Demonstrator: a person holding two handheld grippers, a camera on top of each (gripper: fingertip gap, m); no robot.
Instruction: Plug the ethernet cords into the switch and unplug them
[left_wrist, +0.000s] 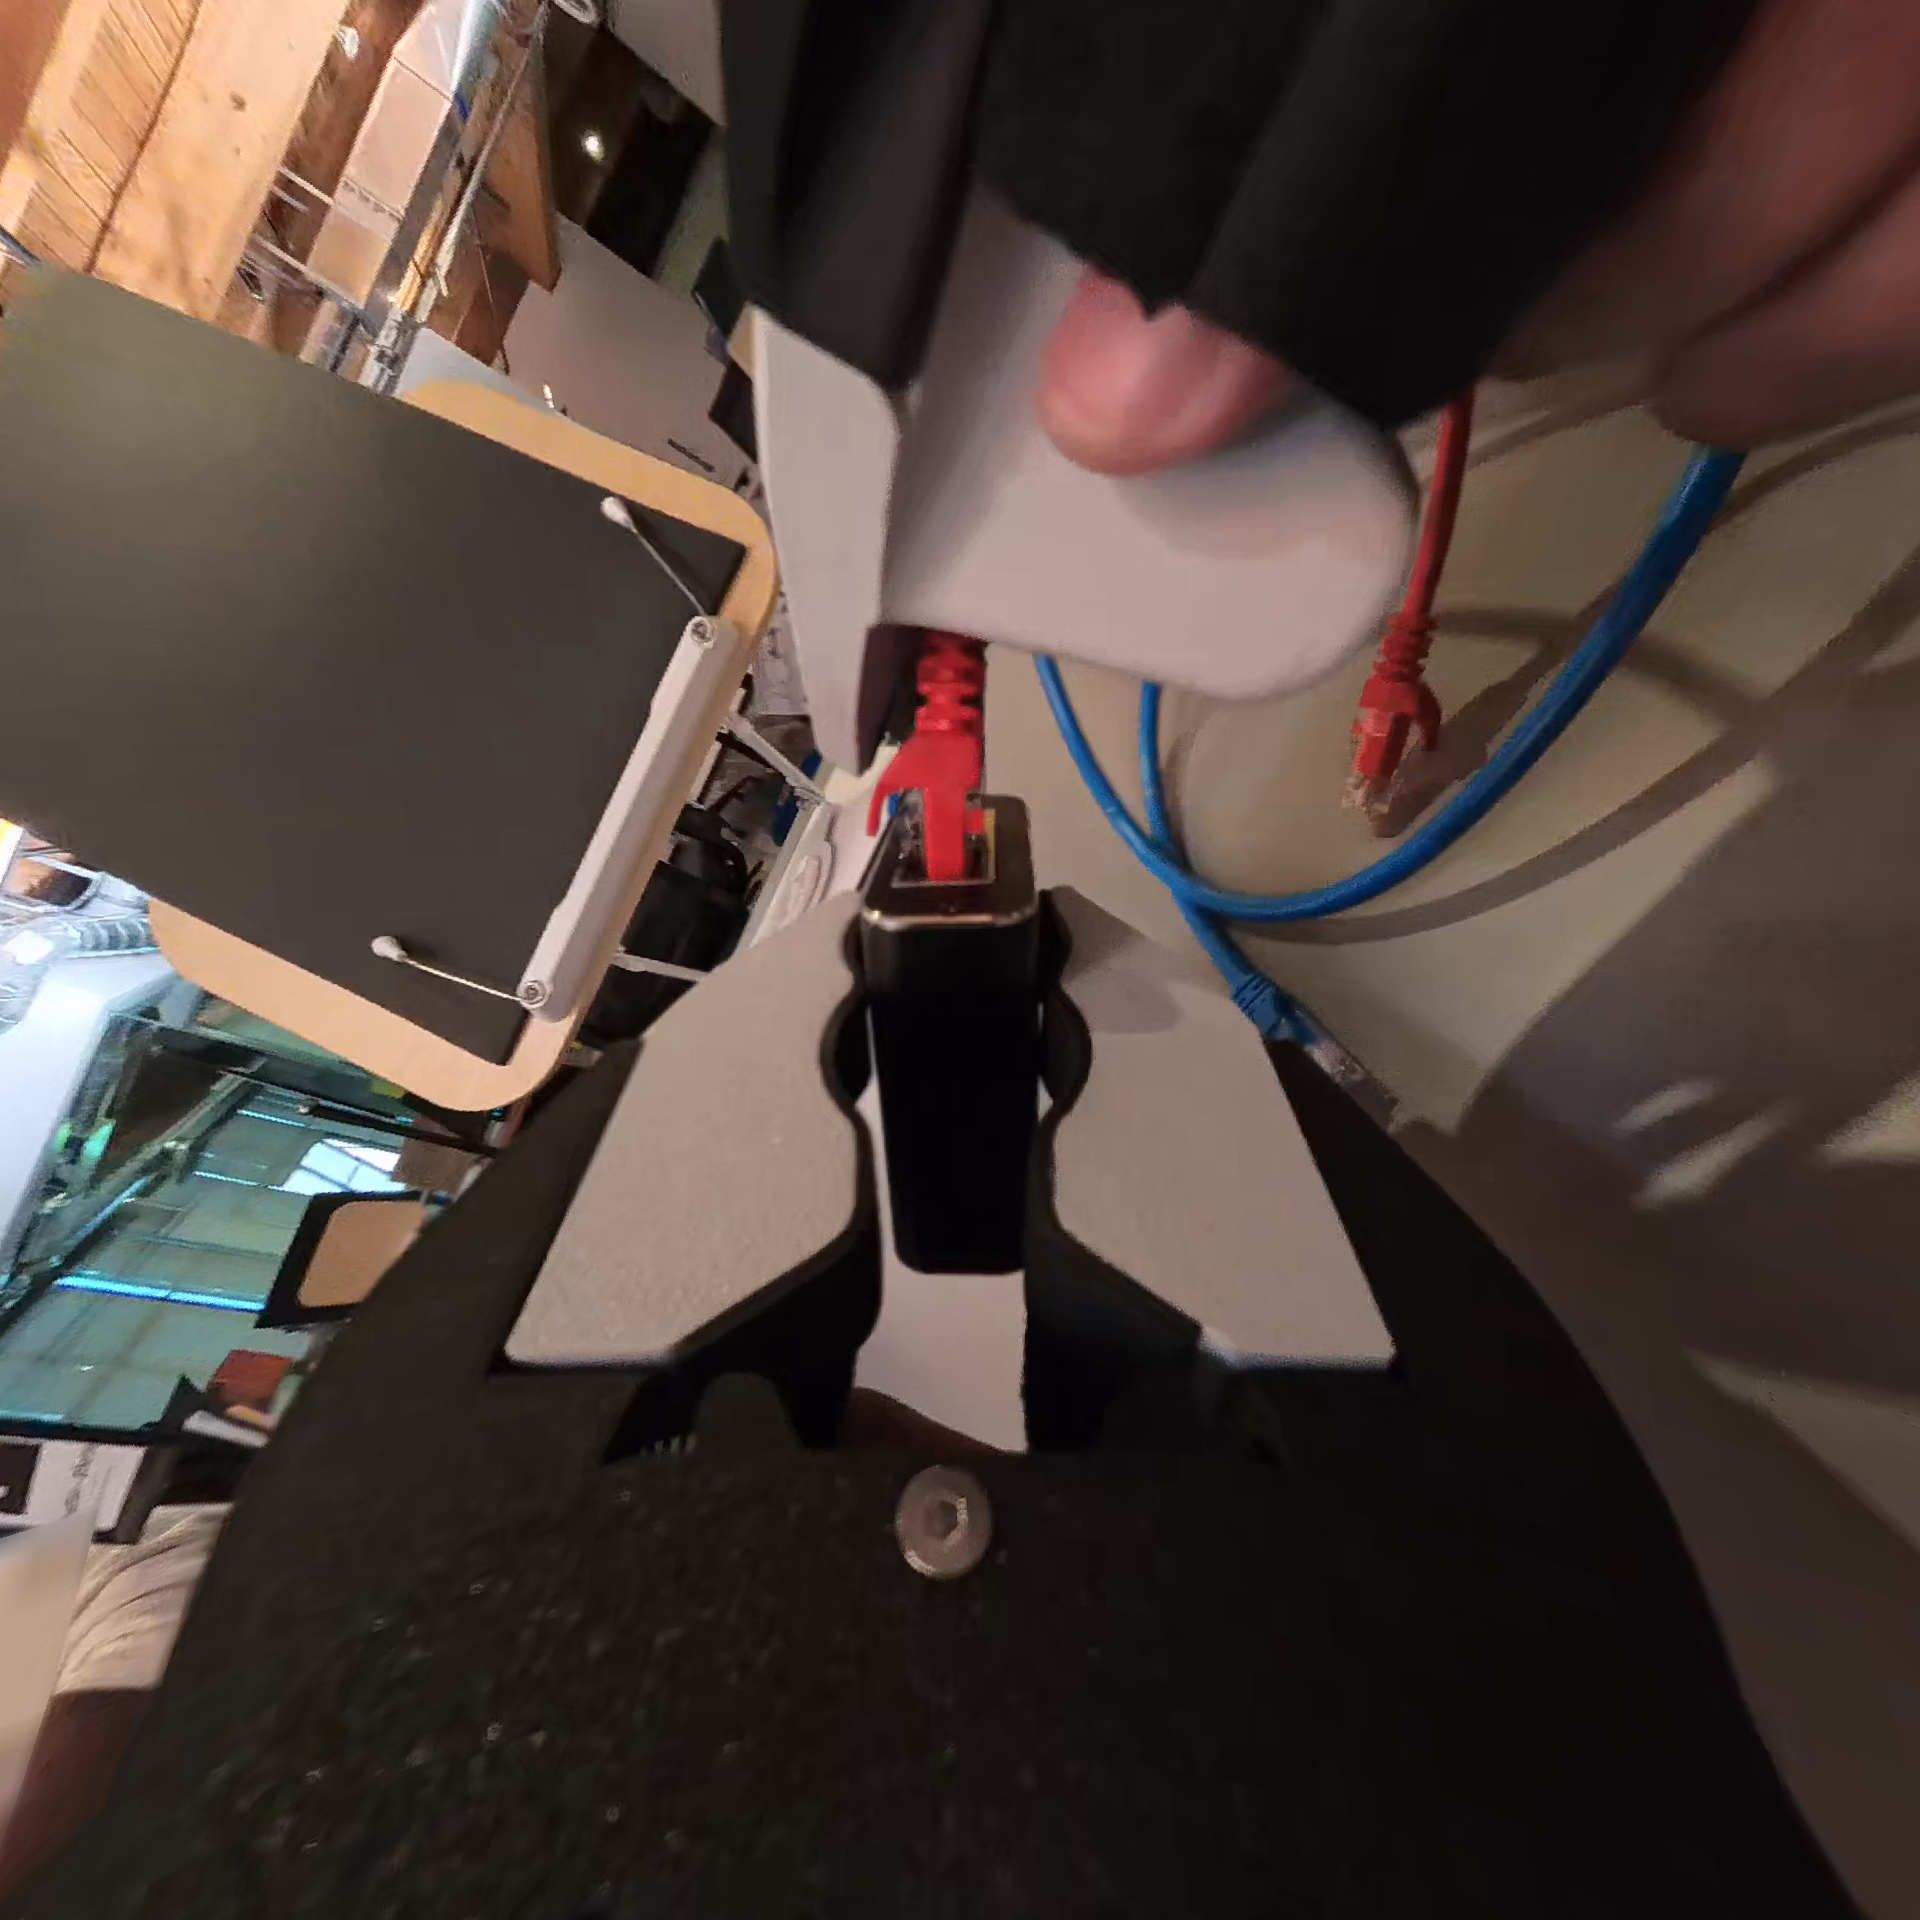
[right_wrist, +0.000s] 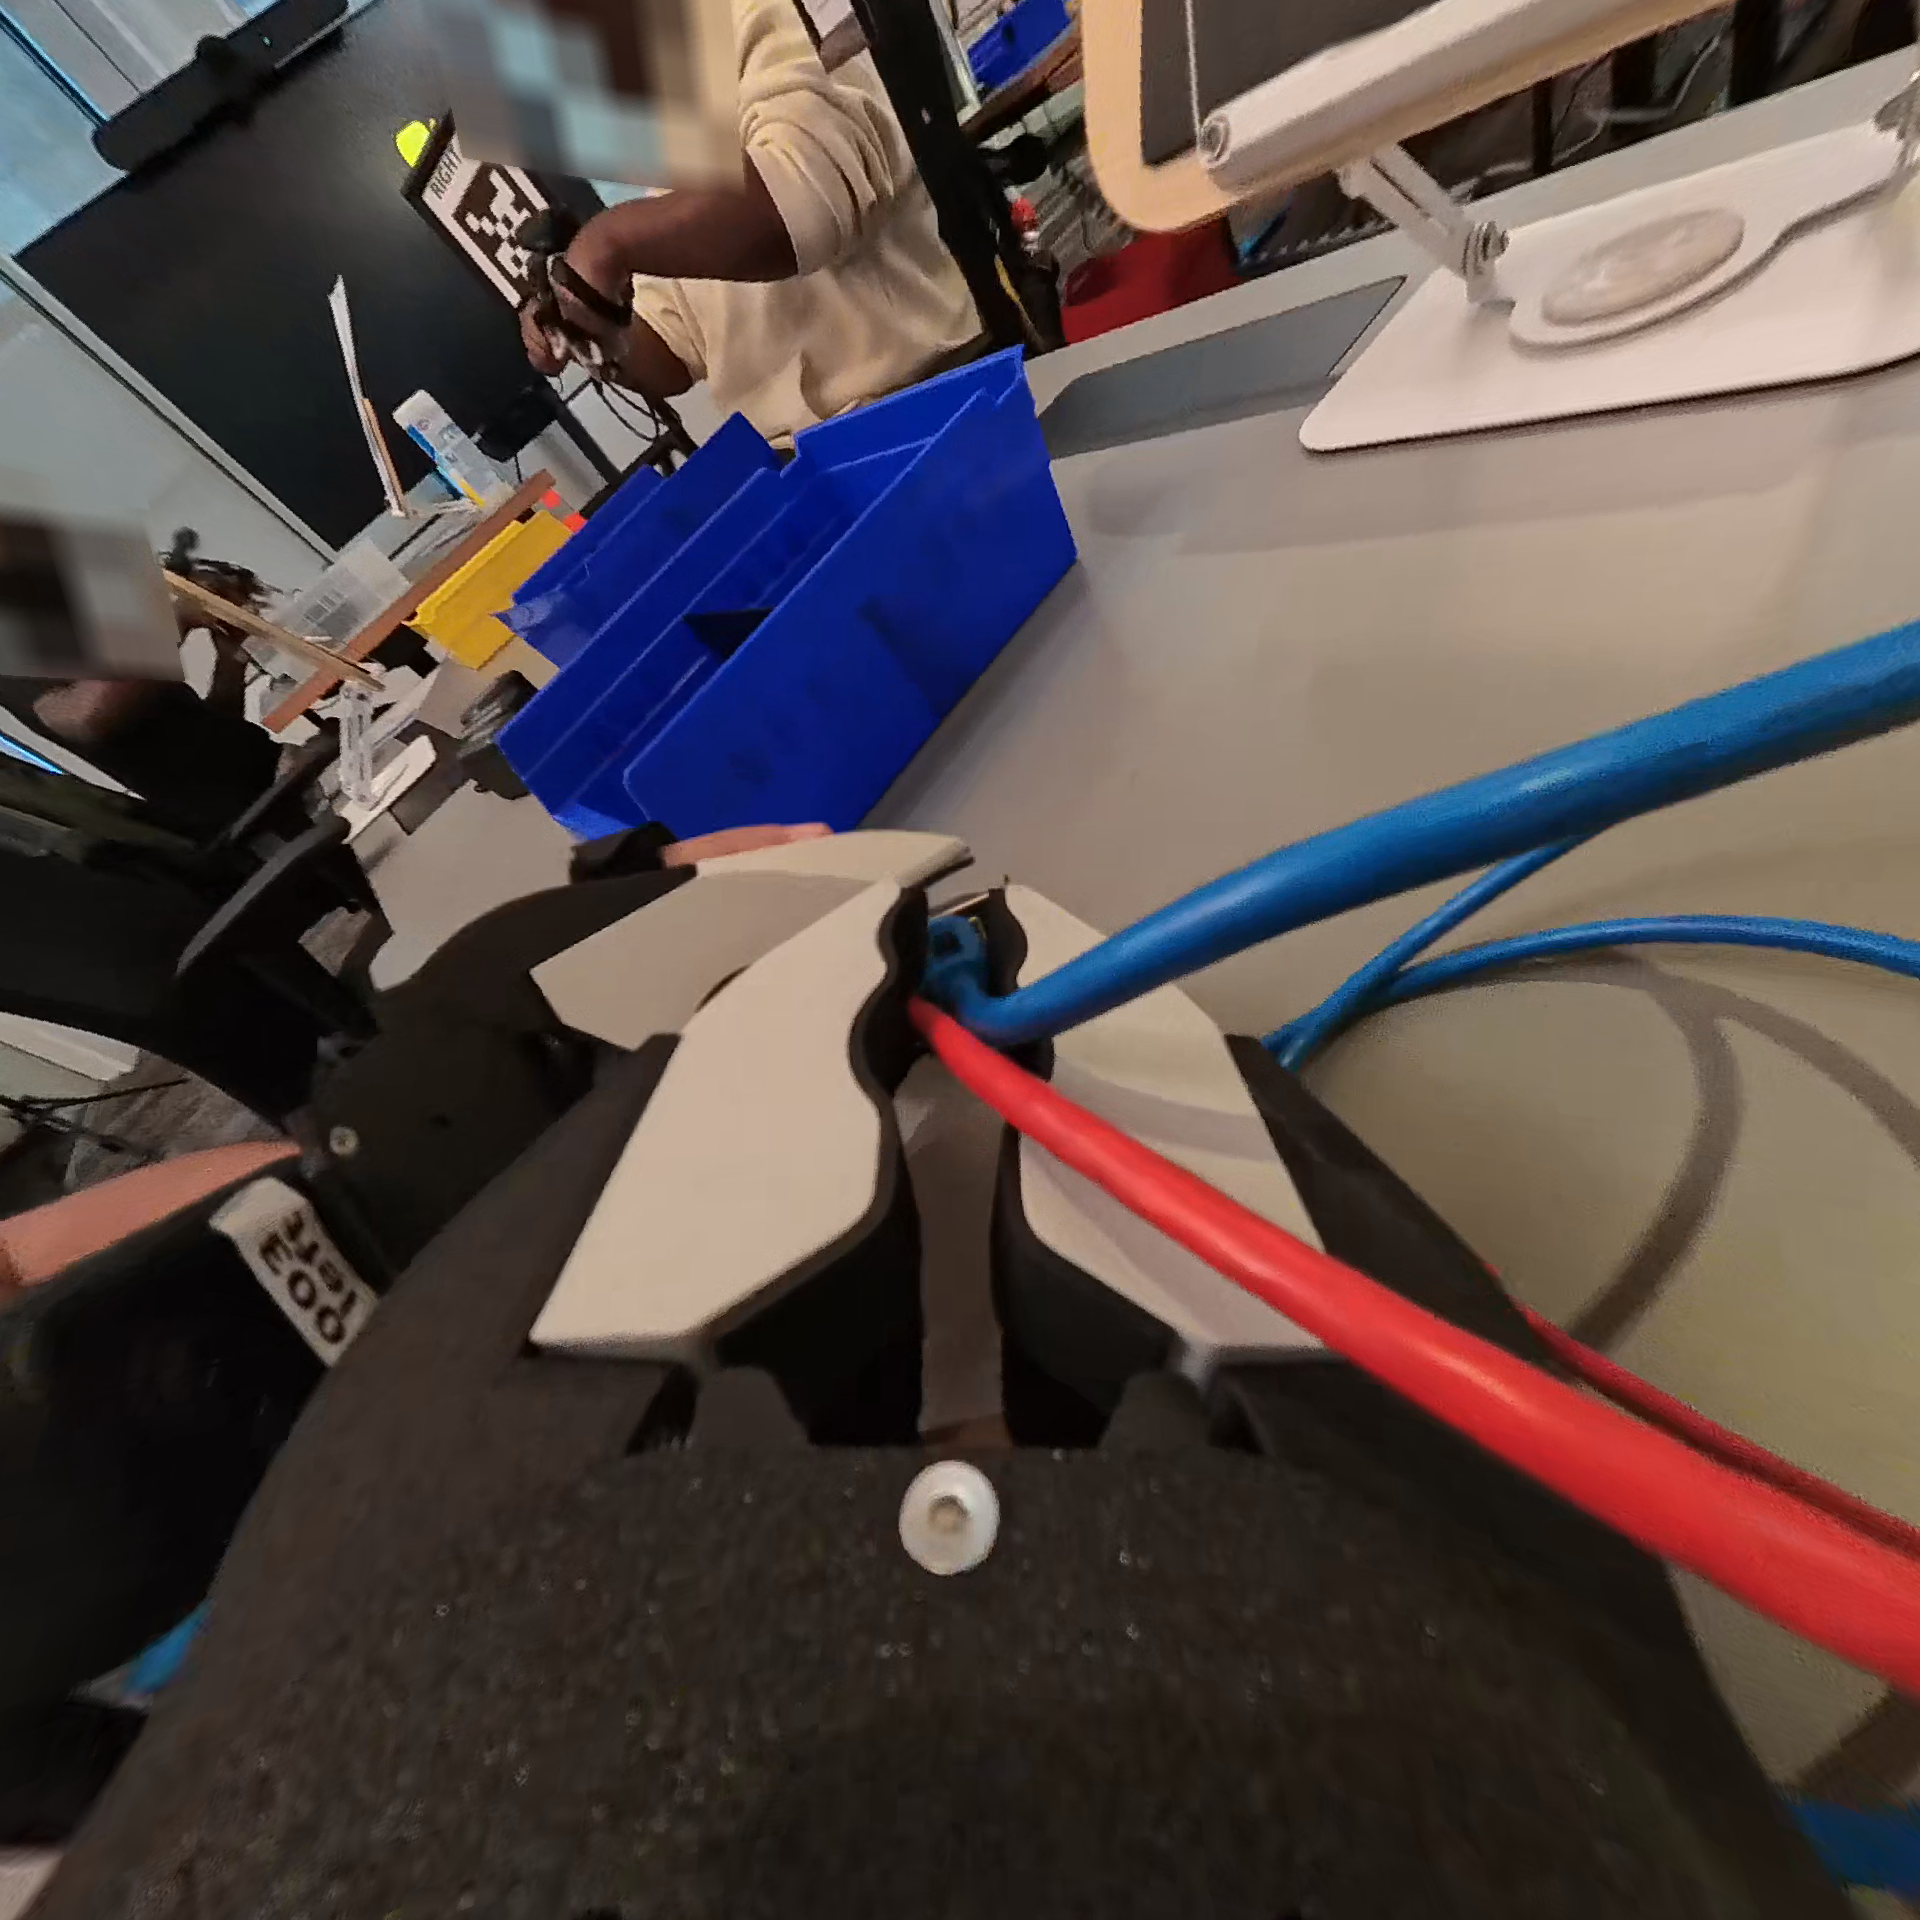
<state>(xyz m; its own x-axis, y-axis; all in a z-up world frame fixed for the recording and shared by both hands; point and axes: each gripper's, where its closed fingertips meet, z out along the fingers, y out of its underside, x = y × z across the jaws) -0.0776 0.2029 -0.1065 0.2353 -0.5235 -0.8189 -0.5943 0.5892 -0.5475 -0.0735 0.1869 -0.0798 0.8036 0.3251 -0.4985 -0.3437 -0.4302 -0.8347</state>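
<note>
My left gripper (left_wrist: 951, 935) is shut on a small black switch (left_wrist: 956, 1091) and holds it with the ports facing away. A red ethernet plug (left_wrist: 940, 810) sits in a port, with a bit of blue beside it. My right gripper (left_wrist: 935, 686) reaches in from above, shut around the red cord's boot (left_wrist: 945, 675). In the right wrist view the right gripper (right_wrist: 958, 920) is shut on the red cord (right_wrist: 1351, 1320), and a blue cord (right_wrist: 1455, 810) runs to a blue plug (right_wrist: 951, 951) at the fingertips. A second red plug (left_wrist: 1392, 717) and a blue plug (left_wrist: 1262, 997) lie loose on the table.
Loops of blue cord (left_wrist: 1455, 883) lie on the grey table (right_wrist: 1351, 623). Blue bins (right_wrist: 831, 644) and a yellow bin (right_wrist: 488, 603) stand to the left. A dark panel (left_wrist: 312, 623) on a white stand (right_wrist: 1610, 312) is behind. A person (right_wrist: 831, 208) works at another table.
</note>
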